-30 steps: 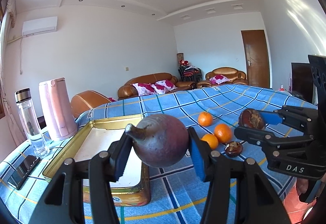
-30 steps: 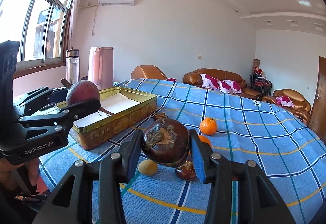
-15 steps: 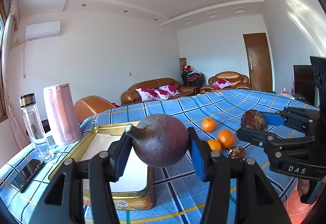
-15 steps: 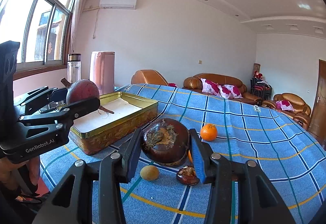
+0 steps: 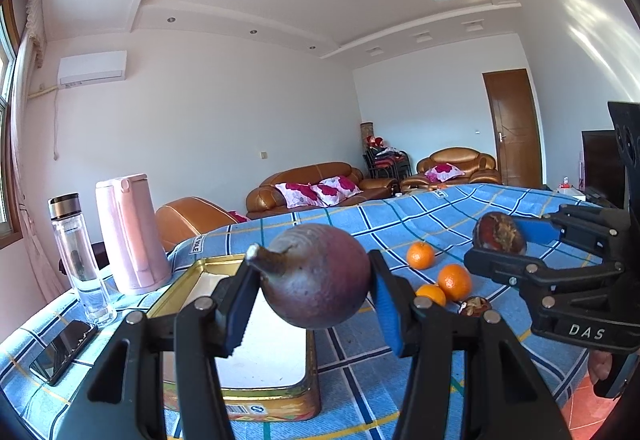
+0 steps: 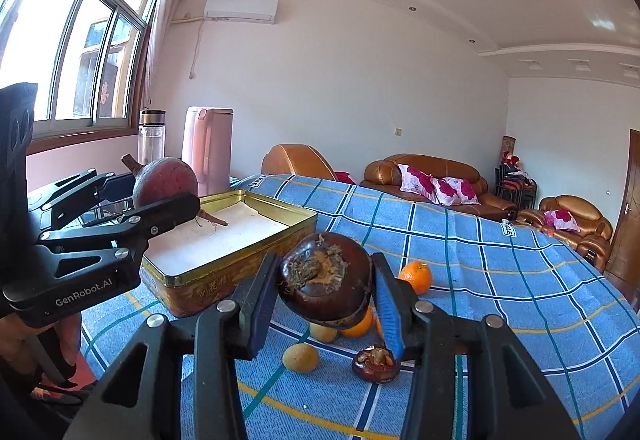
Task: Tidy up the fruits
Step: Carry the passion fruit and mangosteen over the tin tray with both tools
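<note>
My left gripper (image 5: 308,300) is shut on a round purple fruit with a stem (image 5: 316,276) and holds it above the near end of a gold tin box (image 5: 192,276). It also shows in the right wrist view (image 6: 166,182). My right gripper (image 6: 326,300) is shut on a dark brown mangosteen (image 6: 326,284), held above loose fruit on the blue checked cloth. That mangosteen shows in the left wrist view (image 5: 499,234). Three oranges (image 5: 454,282) and a small brown fruit (image 6: 376,362) lie on the cloth. The tin (image 6: 236,240) has a white lining.
A pink kettle (image 5: 130,236), a clear bottle (image 5: 78,260) and a phone (image 5: 64,350) stand left of the tin. Two small yellow fruits (image 6: 301,358) lie under the right gripper. Sofas stand beyond the table's far edge.
Both grippers have risen a little with their fruits still held; the table and tin sit lower in both views.
</note>
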`<state>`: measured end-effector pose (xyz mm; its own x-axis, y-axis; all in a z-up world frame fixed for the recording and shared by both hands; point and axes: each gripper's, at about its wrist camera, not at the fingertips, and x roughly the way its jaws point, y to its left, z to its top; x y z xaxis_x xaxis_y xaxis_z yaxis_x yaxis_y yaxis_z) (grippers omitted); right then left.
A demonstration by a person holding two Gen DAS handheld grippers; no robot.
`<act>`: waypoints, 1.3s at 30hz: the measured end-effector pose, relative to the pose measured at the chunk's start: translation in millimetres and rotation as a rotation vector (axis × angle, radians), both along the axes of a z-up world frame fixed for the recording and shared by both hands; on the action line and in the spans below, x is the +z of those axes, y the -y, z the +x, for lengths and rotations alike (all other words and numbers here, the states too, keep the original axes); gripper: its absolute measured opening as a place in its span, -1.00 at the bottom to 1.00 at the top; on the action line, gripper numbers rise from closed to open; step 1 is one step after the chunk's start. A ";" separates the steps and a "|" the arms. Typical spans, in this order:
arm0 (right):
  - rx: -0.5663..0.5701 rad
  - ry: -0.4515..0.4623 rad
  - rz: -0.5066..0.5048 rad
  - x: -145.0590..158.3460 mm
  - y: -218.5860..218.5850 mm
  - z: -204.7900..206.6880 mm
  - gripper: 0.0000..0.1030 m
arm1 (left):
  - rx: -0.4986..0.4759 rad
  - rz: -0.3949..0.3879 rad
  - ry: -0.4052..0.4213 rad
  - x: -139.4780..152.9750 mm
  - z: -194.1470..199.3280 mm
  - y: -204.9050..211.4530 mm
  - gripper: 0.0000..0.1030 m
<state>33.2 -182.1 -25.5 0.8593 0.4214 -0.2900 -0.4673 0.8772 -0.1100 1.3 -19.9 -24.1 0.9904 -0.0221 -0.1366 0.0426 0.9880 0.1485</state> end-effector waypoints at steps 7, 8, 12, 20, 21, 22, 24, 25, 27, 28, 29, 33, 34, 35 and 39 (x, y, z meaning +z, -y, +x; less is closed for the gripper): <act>0.014 0.015 -0.003 6.9 -6.8 3.6 -0.08 | 0.007 0.012 0.012 3.0 -0.4 0.5 0.07; 0.016 0.016 -0.001 7.3 -7.7 3.5 -0.08 | 0.009 0.013 0.013 3.2 -0.5 0.7 0.07; 0.023 0.016 0.003 10.1 -10.5 6.9 -0.09 | 0.013 0.018 0.016 3.9 -1.4 1.8 0.07; 0.048 -0.003 -0.002 11.9 -19.7 16.6 -0.08 | 0.029 0.021 -0.011 3.5 4.9 0.0 0.07; 0.054 -0.007 -0.002 13.0 -21.5 18.5 -0.09 | 0.032 0.018 -0.016 3.6 6.7 -2.3 0.07; 0.060 -0.012 -0.002 14.4 -23.7 21.0 -0.08 | 0.035 0.015 -0.022 3.6 8.1 -4.2 0.07; 0.072 -0.016 -0.005 17.5 -29.2 25.2 -0.08 | 0.044 0.011 -0.031 3.9 11.3 -9.1 0.07; 0.080 -0.018 -0.009 18.8 -32.6 27.1 -0.08 | 0.049 0.010 -0.035 4.0 13.1 -11.5 0.07; 0.098 -0.028 -0.016 22.4 -40.7 33.1 -0.08 | 0.057 0.002 -0.047 4.6 16.8 -17.4 0.07; 0.108 -0.036 -0.016 23.8 -44.1 36.8 -0.08 | 0.062 -0.003 -0.052 5.0 18.6 -21.3 0.07; 0.115 -0.043 -0.015 24.8 -47.4 40.4 -0.08 | 0.067 -0.010 -0.056 5.5 21.2 -26.2 0.07; 0.143 -0.061 -0.023 28.1 -62.4 53.2 -0.09 | 0.090 -0.022 -0.073 6.3 29.6 -42.8 0.07; 0.152 -0.069 -0.022 28.1 -66.4 56.5 -0.08 | 0.097 -0.024 -0.079 5.9 31.8 -46.6 0.07; 0.162 -0.076 -0.021 28.4 -69.7 59.3 -0.08 | 0.103 -0.028 -0.086 5.3 34.4 -50.8 0.07; 0.191 -0.113 -0.023 27.2 -89.2 76.0 -0.08 | 0.126 -0.041 -0.113 0.4 43.6 -65.3 0.07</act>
